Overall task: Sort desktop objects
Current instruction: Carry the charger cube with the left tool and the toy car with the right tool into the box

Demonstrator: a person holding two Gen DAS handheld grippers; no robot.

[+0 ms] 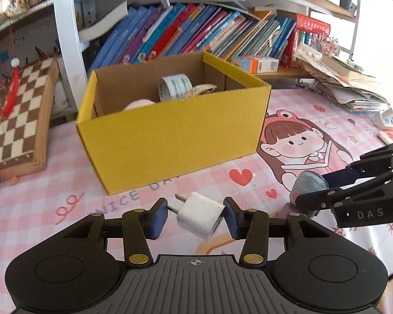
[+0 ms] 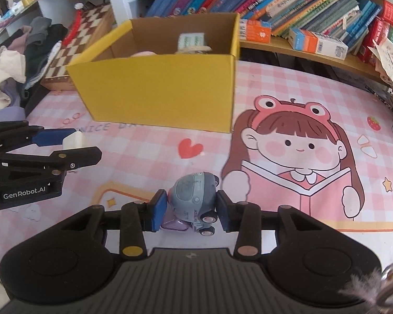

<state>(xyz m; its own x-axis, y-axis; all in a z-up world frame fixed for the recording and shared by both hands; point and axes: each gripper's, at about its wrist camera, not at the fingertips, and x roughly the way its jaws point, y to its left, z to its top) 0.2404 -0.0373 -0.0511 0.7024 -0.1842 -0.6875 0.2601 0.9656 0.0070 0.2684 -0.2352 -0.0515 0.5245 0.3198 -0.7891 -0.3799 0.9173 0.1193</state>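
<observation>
A white charger (image 1: 200, 216) is held between the pads of the left claw (image 1: 196, 217), tilted, with its prongs pointing up and left past the left pad. It is judged light, hard and smooth-sided, so it could twist or slip in a corner grip; the flat sides are the better place for the pads, since the prongs give the pads little to press on. The jaws are set narrow, closed on the charger, which appears to be lifted off the bench (image 1: 65, 178).

A small grey toy car (image 2: 194, 201) is clamped in the right claw (image 2: 192, 210), its rounded body between the pads and its wheels hanging below and to the right. It is judged light and rigid, with a curved shell that could roll between flat pads; the wheels look small and more fragile than the body, so the body sides are the place to be gripped. These jaws are likewise narrow, closed on the car.

The yellow box (image 1: 170, 136) stands ahead of both claws, beyond and above the held things, open at the top, with a tape roll (image 1: 174, 86) and other items already inside. Seen from the left claw, the right claw lies just to its right, well clear of the charger.
</observation>
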